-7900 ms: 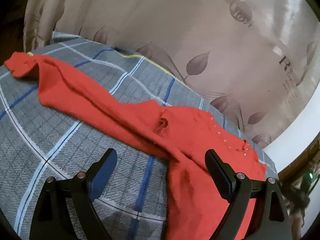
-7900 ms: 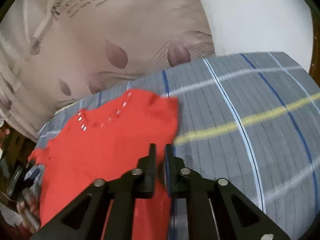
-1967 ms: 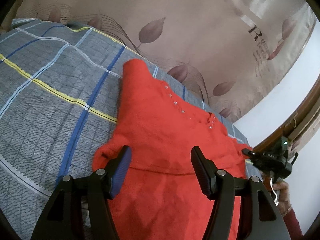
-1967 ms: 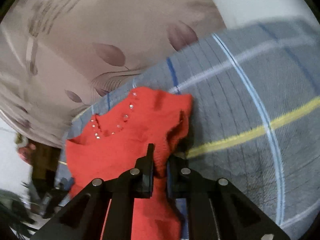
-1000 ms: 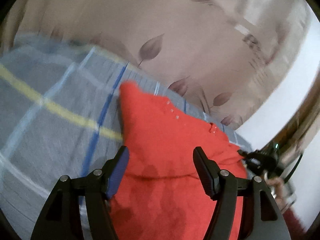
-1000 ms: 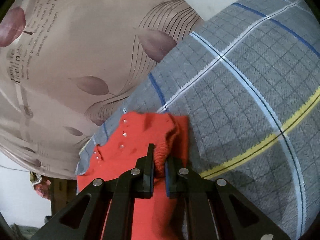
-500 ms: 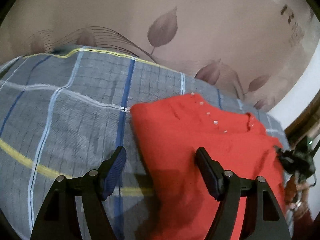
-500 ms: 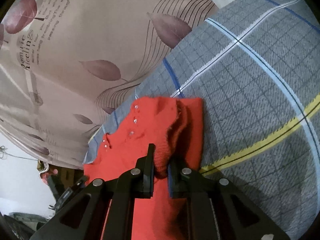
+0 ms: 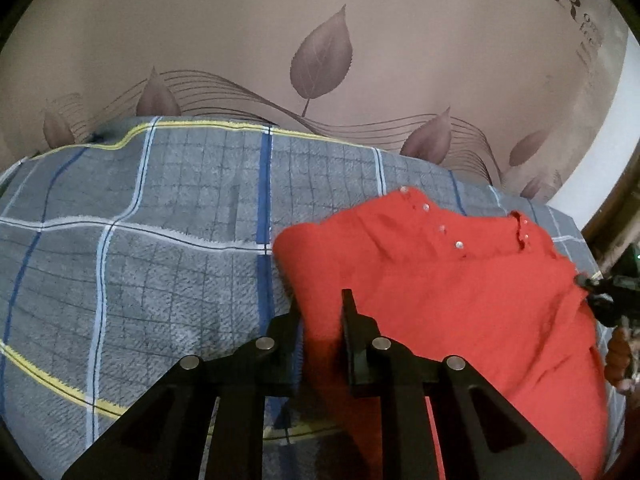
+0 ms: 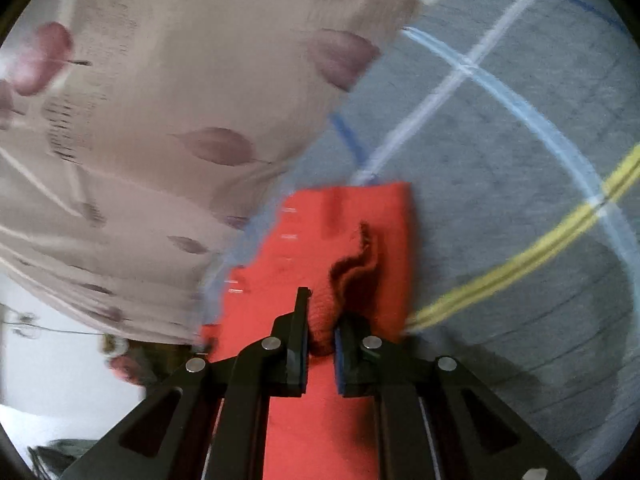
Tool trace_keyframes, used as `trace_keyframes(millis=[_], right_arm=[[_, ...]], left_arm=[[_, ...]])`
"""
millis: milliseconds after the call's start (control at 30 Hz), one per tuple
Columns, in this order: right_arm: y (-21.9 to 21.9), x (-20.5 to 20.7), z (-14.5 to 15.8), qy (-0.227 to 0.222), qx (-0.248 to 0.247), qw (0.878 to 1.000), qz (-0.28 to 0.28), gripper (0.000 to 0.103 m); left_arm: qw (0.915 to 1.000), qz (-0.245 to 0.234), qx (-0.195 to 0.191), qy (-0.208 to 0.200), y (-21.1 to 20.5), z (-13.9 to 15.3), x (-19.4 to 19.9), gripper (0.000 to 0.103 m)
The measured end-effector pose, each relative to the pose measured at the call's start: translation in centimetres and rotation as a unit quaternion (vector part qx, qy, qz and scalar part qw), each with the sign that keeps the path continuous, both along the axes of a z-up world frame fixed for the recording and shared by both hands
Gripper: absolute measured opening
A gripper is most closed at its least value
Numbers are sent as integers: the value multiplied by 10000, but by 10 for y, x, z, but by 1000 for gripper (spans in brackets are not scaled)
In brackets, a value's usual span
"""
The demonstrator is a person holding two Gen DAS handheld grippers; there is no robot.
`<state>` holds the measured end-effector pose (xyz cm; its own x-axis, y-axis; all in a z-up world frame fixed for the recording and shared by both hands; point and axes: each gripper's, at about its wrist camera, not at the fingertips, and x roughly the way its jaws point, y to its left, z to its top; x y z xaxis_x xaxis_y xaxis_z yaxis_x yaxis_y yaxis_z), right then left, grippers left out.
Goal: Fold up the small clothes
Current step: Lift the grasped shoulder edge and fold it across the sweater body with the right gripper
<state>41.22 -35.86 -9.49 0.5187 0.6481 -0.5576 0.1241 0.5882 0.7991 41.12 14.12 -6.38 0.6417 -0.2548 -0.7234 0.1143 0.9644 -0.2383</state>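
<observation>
Left wrist view shows my left gripper [image 9: 320,308] now narrowed onto the left folded edge of the red top [image 9: 440,292], where half a second ago its jaws stood wide over the cloth; I judge it has just taken hold of that edge. The top lies on the right part of the plaid blanket [image 9: 140,260], its beaded neckline [image 9: 448,232] toward the far edge by the leaf-print curtain [image 9: 320,60], with bare blanket stretching away to the left. Right wrist view is blurred, so I take it that hand is moving: my right gripper [image 10: 322,320] still pinches a bunched ridge of the same red top [image 10: 344,240], jaws nearly together around it, close to the garment's right edge. With both sides gripped, I reckon the sleeves are already tucked in and the next fold, probably bringing one end over the other, can start.
</observation>
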Motion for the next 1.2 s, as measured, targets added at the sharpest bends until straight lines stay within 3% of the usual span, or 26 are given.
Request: trace_keyframes(millis=[233, 300, 333, 400, 467, 500, 533, 567, 667, 767, 900, 1000, 1200], right_arm=[[-10, -2, -3, -104, 649, 9978, 33, 15], [-17, -2, 0, -225, 853, 9961, -69, 25], [-20, -2, 3, -277, 915, 9954, -113, 38], [-23, 2, 5, -350, 1090, 9934, -96, 43], [-17, 10, 9, -371, 963, 9946, 69, 42], [-12, 13, 11, -366, 805, 9960, 141, 37], [-6, 17, 13, -340, 611, 9973, 246, 19], [4, 22, 14, -231, 354, 9983, 411, 8], [17, 26, 26, -365, -109, 9981, 493, 8], [6, 24, 44, -819, -75, 9961, 314, 7], [-1, 38, 3, -56, -354, 9987, 369, 6], [-10, 33, -4, -120, 45, 9996, 261, 6], [-22, 25, -1, -270, 177, 9994, 146, 7]], left_arm=[[9989, 310, -334, -81, 15, 11, -6, 25], [9966, 608, -384, -409, 19, 29, -21, 25], [9948, 691, -390, -640, 18, 39, -32, 25], [9929, 586, -483, -917, 9, 55, -49, 25], [9949, 274, -475, -850, -11, 62, -57, 25], [9962, 123, -421, -751, -22, 61, -58, 25], [9973, -25, -385, -619, -32, 58, -58, 25], [9984, -197, -360, -396, -44, 47, -57, 25], [9994, -284, -187, -53, -61, 22, -58, 25], [9997, -234, -106, 19, -63, 7, -64, 25], [9997, -189, -150, -1, -63, 4, -67, 25], [9995, -176, -259, 14, -60, 2, -68, 25], [9992, -163, -364, 16, -57, 3, -68, 25]])
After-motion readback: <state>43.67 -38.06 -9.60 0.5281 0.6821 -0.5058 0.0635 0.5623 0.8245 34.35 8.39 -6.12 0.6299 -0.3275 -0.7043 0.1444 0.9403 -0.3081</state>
